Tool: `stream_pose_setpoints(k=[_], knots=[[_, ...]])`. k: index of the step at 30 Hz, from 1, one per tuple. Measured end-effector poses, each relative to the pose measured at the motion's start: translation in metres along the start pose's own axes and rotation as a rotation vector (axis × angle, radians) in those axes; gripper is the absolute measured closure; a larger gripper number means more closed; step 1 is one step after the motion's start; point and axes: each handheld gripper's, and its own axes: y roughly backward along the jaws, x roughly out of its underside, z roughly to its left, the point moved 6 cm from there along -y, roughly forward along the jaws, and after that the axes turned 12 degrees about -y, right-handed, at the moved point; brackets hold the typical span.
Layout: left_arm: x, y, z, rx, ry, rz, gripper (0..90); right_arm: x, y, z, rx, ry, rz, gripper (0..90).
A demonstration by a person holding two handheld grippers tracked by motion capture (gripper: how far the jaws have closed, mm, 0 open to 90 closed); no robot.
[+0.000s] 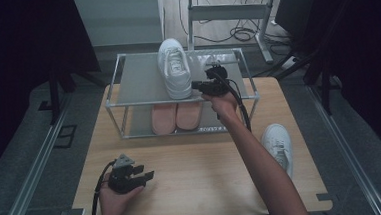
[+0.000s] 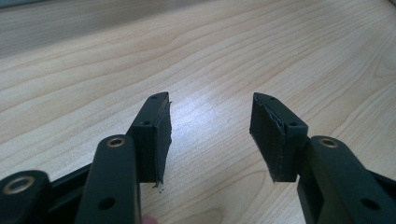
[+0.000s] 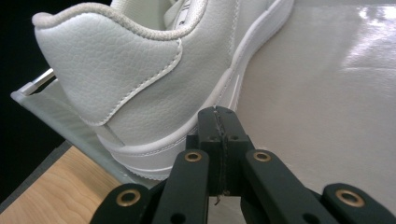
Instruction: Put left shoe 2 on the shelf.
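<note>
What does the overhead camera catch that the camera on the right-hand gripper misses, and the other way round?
High view alone: the pair of pink shoes on the lower shelf, a second white leather sneaker on the wooden table, and the left gripper, jaws apart. Right gripper view alone: the grained heel leather and stitching close up. Both: the white leather sneaker on the grey top shelf, with the shut right gripper against its sole.

No word, number, brand or sign can be read. On the front rail of the metal-framed two-tier shoe rack (image 1: 113,99), just below the pair of pink shoes (image 1: 175,117), sits a small strip of marks, too small and blurred to make out.
</note>
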Motion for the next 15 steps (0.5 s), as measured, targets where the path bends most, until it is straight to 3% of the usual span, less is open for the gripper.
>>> stream_pose_setpoints(k=[15], knots=[[0.001,-0.002,0.0,0.007,0.003,0.01,48.6,0.007,-0.016,0.028,-0.069,-0.008,0.017,90.0]])
